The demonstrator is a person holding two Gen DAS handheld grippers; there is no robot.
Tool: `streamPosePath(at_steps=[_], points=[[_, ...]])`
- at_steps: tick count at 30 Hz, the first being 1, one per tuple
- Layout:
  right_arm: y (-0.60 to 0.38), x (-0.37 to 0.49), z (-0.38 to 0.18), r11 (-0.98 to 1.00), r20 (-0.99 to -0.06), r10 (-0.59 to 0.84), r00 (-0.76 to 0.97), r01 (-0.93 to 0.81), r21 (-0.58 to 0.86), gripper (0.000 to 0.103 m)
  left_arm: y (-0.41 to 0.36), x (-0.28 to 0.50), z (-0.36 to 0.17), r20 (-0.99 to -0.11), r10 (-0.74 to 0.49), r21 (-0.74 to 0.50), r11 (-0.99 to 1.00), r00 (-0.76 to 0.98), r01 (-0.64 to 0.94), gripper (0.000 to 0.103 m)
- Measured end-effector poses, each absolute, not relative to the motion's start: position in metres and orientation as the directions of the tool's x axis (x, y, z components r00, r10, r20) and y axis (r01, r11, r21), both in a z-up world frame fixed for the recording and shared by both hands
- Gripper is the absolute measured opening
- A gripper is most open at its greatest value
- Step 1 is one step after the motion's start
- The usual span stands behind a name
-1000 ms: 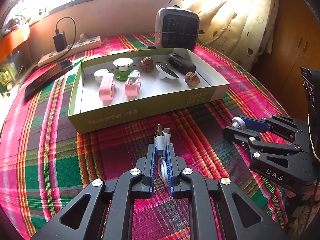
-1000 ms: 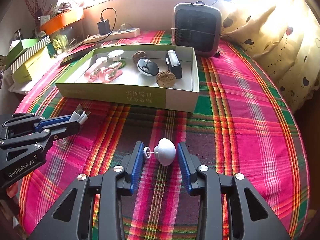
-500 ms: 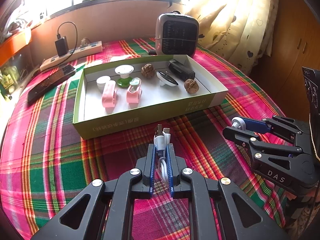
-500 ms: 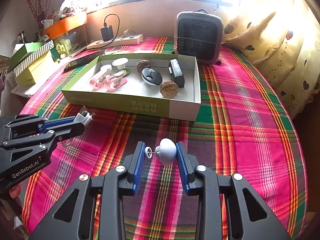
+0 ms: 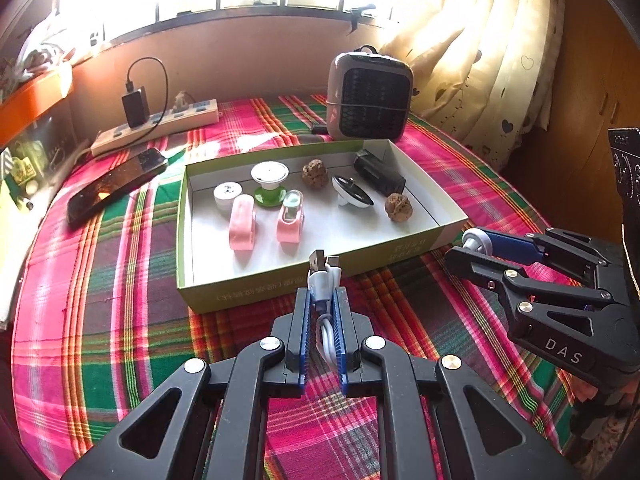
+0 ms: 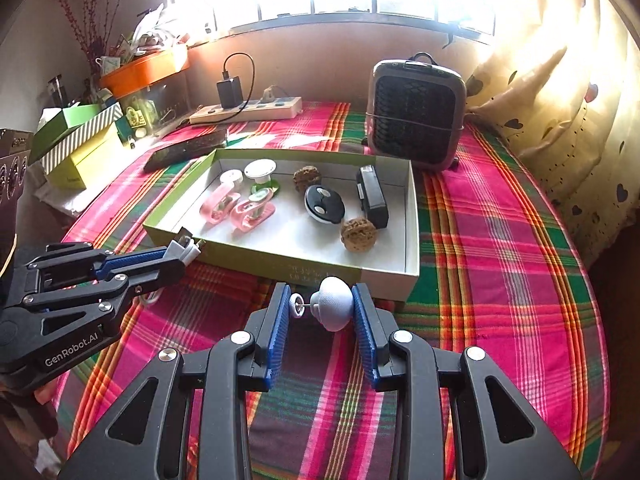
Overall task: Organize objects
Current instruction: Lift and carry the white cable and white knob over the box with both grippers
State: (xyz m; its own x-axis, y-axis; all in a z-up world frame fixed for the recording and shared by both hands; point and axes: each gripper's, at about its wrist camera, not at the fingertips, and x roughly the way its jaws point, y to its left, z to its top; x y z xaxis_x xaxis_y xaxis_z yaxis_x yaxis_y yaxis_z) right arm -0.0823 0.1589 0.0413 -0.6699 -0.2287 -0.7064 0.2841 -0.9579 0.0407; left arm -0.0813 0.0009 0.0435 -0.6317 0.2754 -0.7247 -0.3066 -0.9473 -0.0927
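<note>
Here the left tool (image 5: 323,312) is clamped on a coiled white USB cable (image 5: 322,280), its two metal plugs poking out past the blue pads (image 5: 303,320) and a loop of cord hanging between them; it hovers above the pink, green and red plaid cloth (image 5: 100,320) of the worktop, just short of the near wall of the shallow green cardboard box with a white inside (image 5: 248,294); the right tool (image 6: 323,310) grips a small white mushroom-shaped knob on a thin metal pin (image 6: 331,307), the dome against the right pad and the little disc at the pin's end against the left pad; it too is held just before the box's near wall, towards the box's right corner; inside the box lie two pink plastic clips (image 5: 242,226), a small white round cap (image 5: 227,195), a white disc on a green base (image 5: 269,184), two brown wrinkled walnuts (image 5: 398,207), a black-and-white oval fob (image 5: 352,196) and a black rectangular block (image 5: 378,174), all apart from each other save the disc's green base, which touches one clip; behind the box stands a grey boxy fan heater with a dark grille (image 5: 369,98); to the far left rest a white power strip with a black charger plugged in (image 5: 160,122) and a dark phone (image 5: 116,186) lying flat on the cloth.
</note>
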Motion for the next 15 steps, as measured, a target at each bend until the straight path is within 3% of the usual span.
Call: streamPosePath(at_steps=[15], points=[[0.145,-0.13,0.044,-0.942,-0.723,-0.277,-0.633,0.328,0.074,0.033,-0.013,-0.12,0.05,-0.73,0.252,-0.096,-0.958,-0.635,-0.269,0.01]])
